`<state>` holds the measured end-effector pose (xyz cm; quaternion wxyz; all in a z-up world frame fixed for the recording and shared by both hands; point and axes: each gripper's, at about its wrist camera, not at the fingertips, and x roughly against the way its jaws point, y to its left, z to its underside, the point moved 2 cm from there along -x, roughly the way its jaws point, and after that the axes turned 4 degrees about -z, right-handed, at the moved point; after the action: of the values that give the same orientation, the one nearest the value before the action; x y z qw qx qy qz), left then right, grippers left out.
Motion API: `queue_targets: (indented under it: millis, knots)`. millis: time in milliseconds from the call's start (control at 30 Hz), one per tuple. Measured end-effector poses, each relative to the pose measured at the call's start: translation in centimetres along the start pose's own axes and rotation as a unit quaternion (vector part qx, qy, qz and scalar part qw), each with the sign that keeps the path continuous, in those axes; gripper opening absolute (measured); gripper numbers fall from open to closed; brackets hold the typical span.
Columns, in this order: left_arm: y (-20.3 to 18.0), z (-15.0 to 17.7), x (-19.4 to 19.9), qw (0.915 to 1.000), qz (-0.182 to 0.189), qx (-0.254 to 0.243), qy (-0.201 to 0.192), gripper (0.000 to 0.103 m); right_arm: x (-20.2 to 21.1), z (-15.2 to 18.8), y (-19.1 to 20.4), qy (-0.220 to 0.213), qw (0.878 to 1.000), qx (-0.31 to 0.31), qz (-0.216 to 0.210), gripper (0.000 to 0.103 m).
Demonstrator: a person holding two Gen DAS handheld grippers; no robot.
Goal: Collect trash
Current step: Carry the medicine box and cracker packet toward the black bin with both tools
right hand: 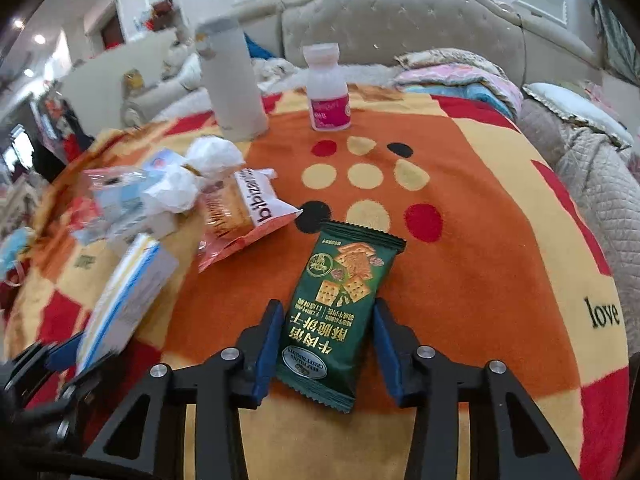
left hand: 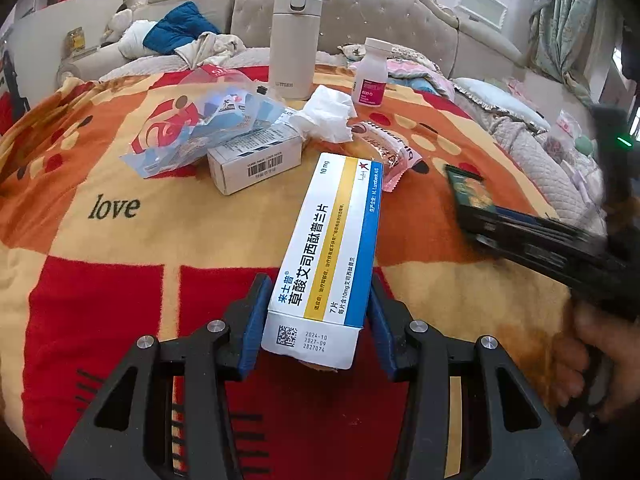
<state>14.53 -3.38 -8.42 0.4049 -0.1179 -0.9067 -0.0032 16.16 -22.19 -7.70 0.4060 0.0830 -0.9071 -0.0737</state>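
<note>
Because each gripper carries one piece of rubbish, both hands are busy at once over the patterned blanket (left hand: 120,272) on the bed. The left gripper (left hand: 318,312) has its fingers (left hand: 256,320) clamped on the sides of a white, yellow and blue medicine box (left hand: 332,248), gripping it near its end so that the long body sticks out forward, clear of the blanket. The right gripper (right hand: 324,344) has its fingers (right hand: 266,348) set either side of a green biscuit packet (right hand: 340,300); the left one touches the packet's edge, while a thin gap shows at the right one, so I cannot tell whether it is truly gripped.

The rest of the litter lies in a loose heap farther up the blanket: a crumpled tissue (left hand: 328,114), a pink snack wrapper (left hand: 384,148), a small white carton (left hand: 256,160) and a clear plastic bag (left hand: 188,128). The flask (left hand: 294,40) and pill bottle (left hand: 372,74) stand upright behind it, probably not rubbish. No bin shows in either view.
</note>
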Motion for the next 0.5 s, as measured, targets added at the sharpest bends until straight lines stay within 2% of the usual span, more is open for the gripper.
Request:
queue_targets:
  millis: [233, 333, 433, 500]
  knots:
    - [-0.5, -0.1, 0.0, 0.9999, -0.004, -0.013, 0.001, 0.045, 7.8, 4.0, -2.9, -0.049, 0.997, -0.012, -0.053, 0.042]
    - [-1.6, -0.2, 0.6, 0.9997, -0.007, -0.023, -0.005, 0.045, 10.9, 5.1, -4.0, -0.071, 0.996, -0.015, -0.045, 0.042]
    - [-3.7, -0.1, 1.4, 0.9996, 0.010, -0.025, -0.005, 0.045, 13.2, 6.1, -6.0, -0.084, 0.996, -0.024, -0.025, 0.042]
    - [-6.3, 0.0, 1.9, 0.9987, 0.023, -0.044, -0.008, 0.045, 14.4, 6.8, -7.8, -0.089, 0.995, -0.033, -0.010, 0.042]
